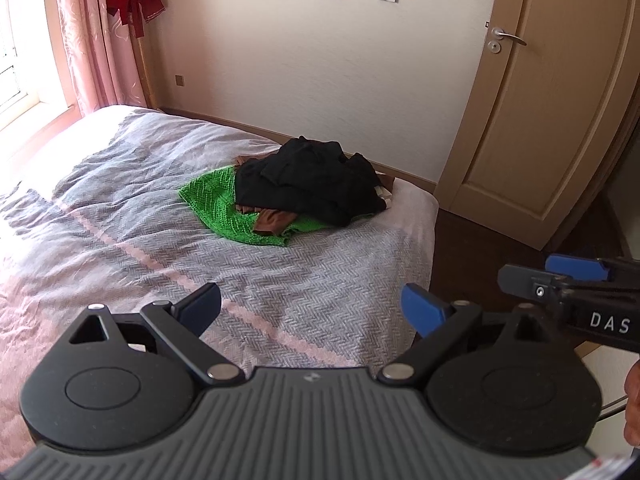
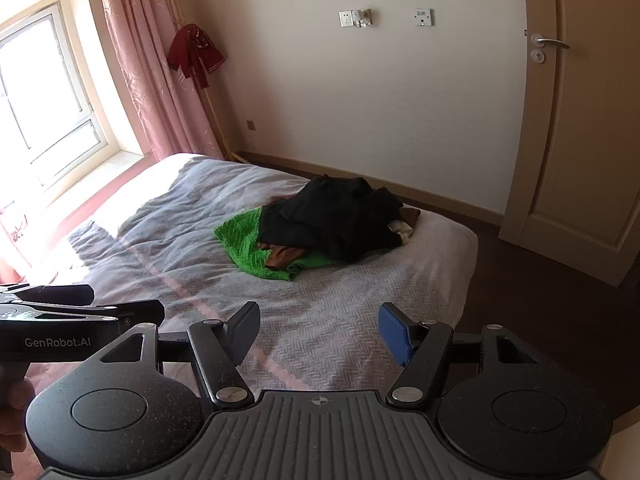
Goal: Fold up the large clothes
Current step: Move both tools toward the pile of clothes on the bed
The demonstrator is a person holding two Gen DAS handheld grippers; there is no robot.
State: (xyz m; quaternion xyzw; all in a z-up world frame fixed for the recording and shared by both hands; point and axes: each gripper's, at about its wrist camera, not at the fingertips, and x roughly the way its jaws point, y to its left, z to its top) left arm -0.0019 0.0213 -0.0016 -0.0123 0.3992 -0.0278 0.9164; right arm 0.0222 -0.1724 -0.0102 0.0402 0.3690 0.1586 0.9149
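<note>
A heap of clothes lies on the far right part of the bed: a crumpled black garment on top, a green knitted piece underneath, and a brown piece poking out at the front. My left gripper is open over the bed cover, well short of the heap, with nothing between its fingers. My right gripper is likewise open and empty, beside the left one near the bed's right edge. Each gripper shows at the side of the other's view.
The bed has a grey and pink herringbone cover. Dark floor runs along its right side up to a closed door. A pink curtain, a window and a stand with a red garment are at the far left.
</note>
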